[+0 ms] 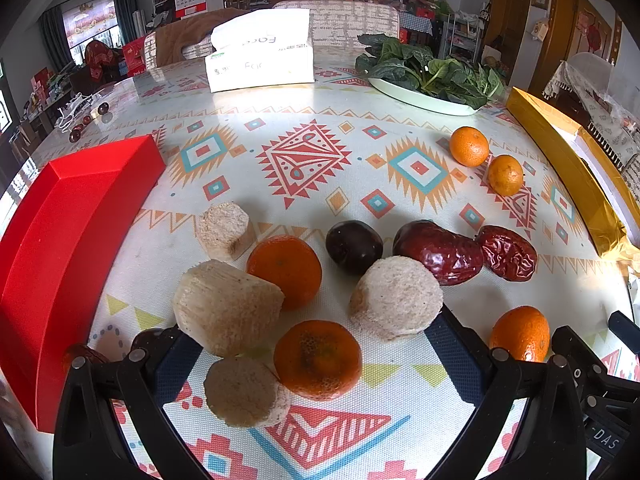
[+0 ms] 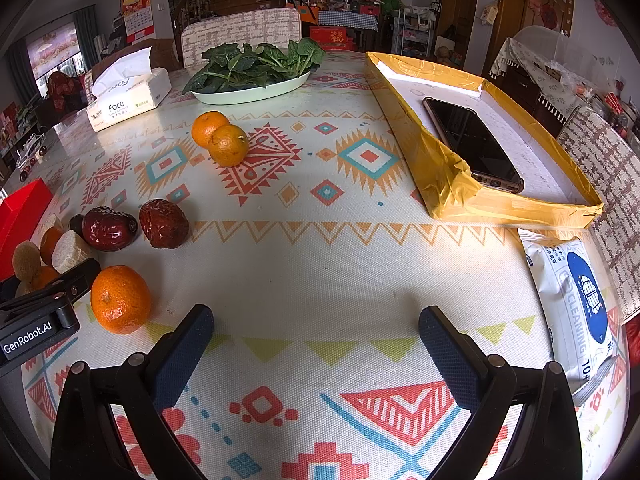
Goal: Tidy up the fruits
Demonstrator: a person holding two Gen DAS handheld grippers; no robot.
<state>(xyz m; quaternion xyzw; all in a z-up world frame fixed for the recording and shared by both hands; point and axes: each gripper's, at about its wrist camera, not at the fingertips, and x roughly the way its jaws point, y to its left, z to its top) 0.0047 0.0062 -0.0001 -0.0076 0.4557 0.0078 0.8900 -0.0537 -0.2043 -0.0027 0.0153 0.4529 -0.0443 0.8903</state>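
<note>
My left gripper (image 1: 316,344) is open, low over a cluster of fruit. Between its fingers lie a tangerine (image 1: 318,360) and pale cut sugarcane chunks (image 1: 228,308), (image 1: 396,298), (image 1: 244,392). Beyond them lie another tangerine (image 1: 285,270), a dark plum (image 1: 354,246) and two red dates (image 1: 438,251), (image 1: 507,252). One tangerine (image 1: 520,334) sits right of the gripper. Two tangerines (image 1: 469,146), (image 1: 505,174) lie farther right. My right gripper (image 2: 316,340) is open and empty over bare tablecloth, with a tangerine (image 2: 120,299) to its left.
A red box (image 1: 68,240) stands at the left. A yellow tray (image 2: 448,184) holding a phone (image 2: 472,144) is at the right. A plate of spinach (image 2: 256,92), a tissue box (image 2: 128,96) and a wipes pack (image 2: 576,304) lie around.
</note>
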